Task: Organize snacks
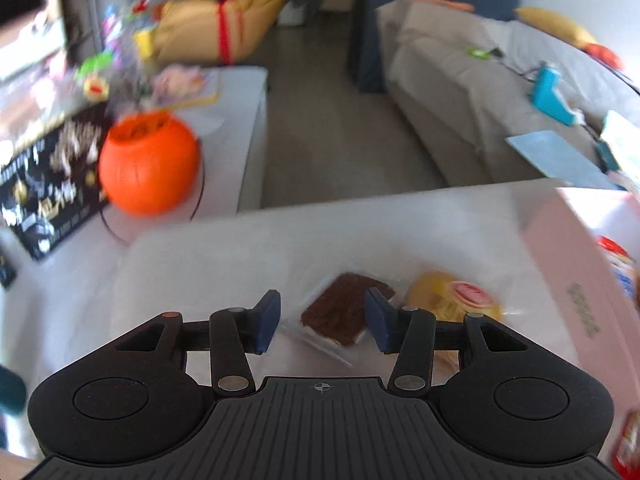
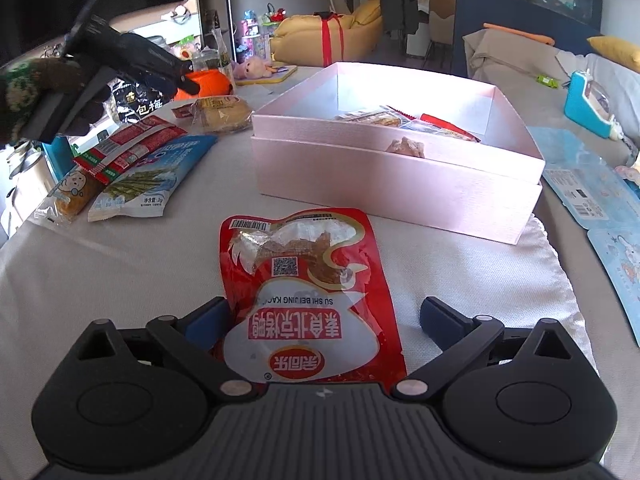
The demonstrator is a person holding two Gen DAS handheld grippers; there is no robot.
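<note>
1. We judge the step in hand to be gathering loose snacks into the pink box (image 2: 396, 184). A red snack pouch (image 2: 308, 300) lies flat on the cloth-covered counter (image 2: 120, 264), just in front of the box.
2. Our right gripper (image 2: 324, 320) straddles the pouch's near end, jaws spread wide and released, gripping nothing. Next, it should clench on the pouch and lift it over the box wall.
3. Our left gripper (image 1: 320, 326), also released, tilts down above a wrapped chocolate cake slice (image 1: 344, 310) beside a round pastry (image 1: 452, 300).
</note>
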